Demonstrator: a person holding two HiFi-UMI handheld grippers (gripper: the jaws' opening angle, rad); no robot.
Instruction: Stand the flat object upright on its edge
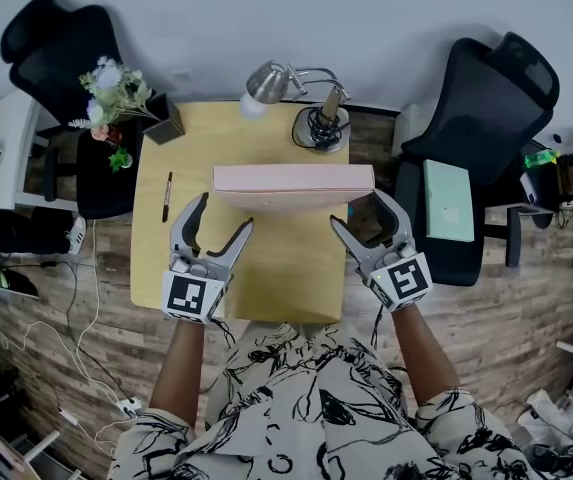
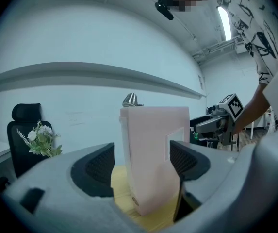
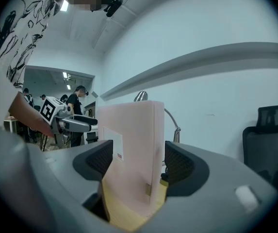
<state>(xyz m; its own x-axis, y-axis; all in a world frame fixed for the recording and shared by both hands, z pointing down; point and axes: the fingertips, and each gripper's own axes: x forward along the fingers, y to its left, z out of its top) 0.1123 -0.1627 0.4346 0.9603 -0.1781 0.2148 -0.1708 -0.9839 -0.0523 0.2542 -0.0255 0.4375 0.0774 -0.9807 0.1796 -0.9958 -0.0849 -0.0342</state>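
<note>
Left claw (image 1: 224, 211) and right claw (image 1: 358, 209), jaws apart, straddle the ends of the box (image 1: 294, 183); it appears upright, so withdrawal must not nudge it.

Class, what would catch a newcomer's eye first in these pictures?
A pale pink flat box stands upright on its edge on the yellow table. The left tongs and right tongs are open near its two ends. A silver lamp sits behind it.

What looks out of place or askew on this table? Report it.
Nothing stands out. The pink box stands upright on its long edge on the table; the pen lies flat near the left edge, the lamp upright at the back. Nothing spilled or damaged.
</note>
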